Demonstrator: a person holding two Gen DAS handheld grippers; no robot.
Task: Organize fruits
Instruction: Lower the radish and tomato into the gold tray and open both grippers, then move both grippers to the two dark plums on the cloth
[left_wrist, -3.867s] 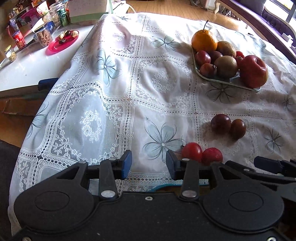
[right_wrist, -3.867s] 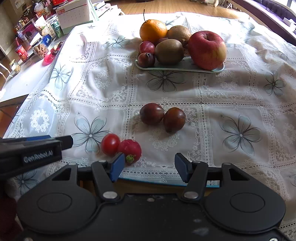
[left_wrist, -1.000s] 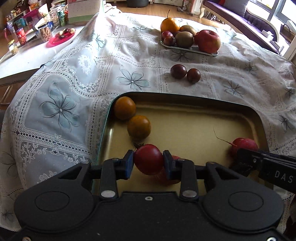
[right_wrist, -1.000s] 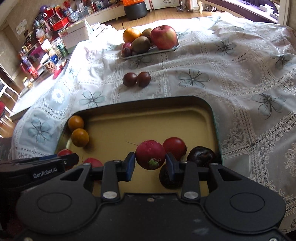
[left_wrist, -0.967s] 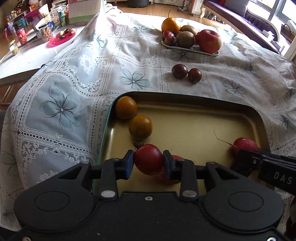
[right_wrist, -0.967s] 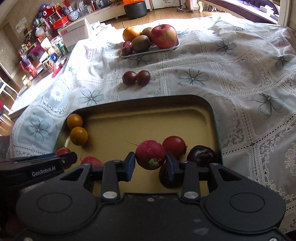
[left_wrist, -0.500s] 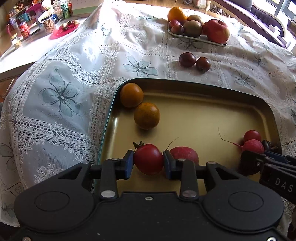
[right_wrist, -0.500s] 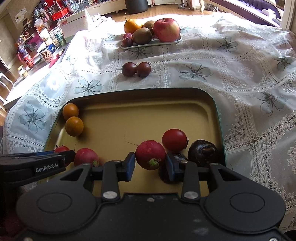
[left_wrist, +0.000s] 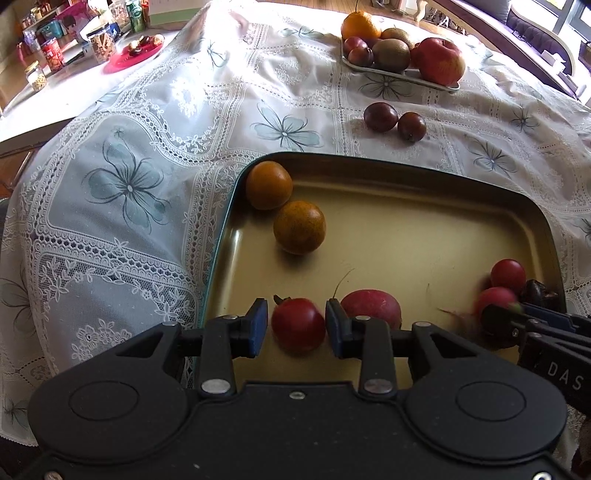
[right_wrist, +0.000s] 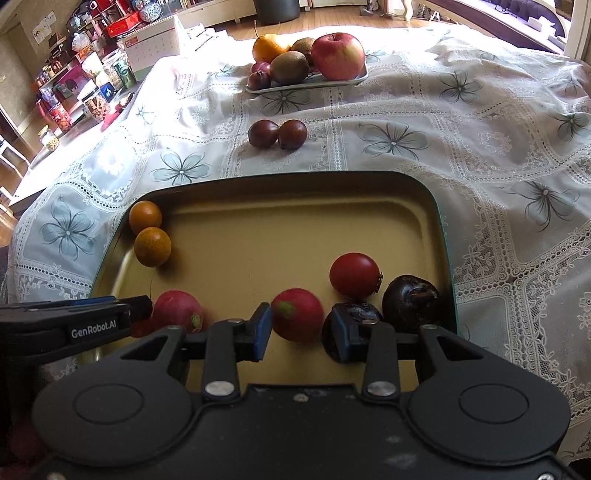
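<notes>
Both grippers reach low over the gold tray (right_wrist: 424, 206) — left gripper (left_wrist: 295, 326) parted around a red tomato (left_wrist: 298, 325), right gripper (right_wrist: 301, 325) parted around a radish (right_wrist: 297, 314) — each fruit apparently lying loose on the tray.

Your left wrist view looks forward and down from the near left corner of the gold tray (left_wrist: 424, 206), close above it. Your right wrist view does likewise from the near right. Both share the tray and the far fruit plate (right_wrist: 306, 85).
</notes>
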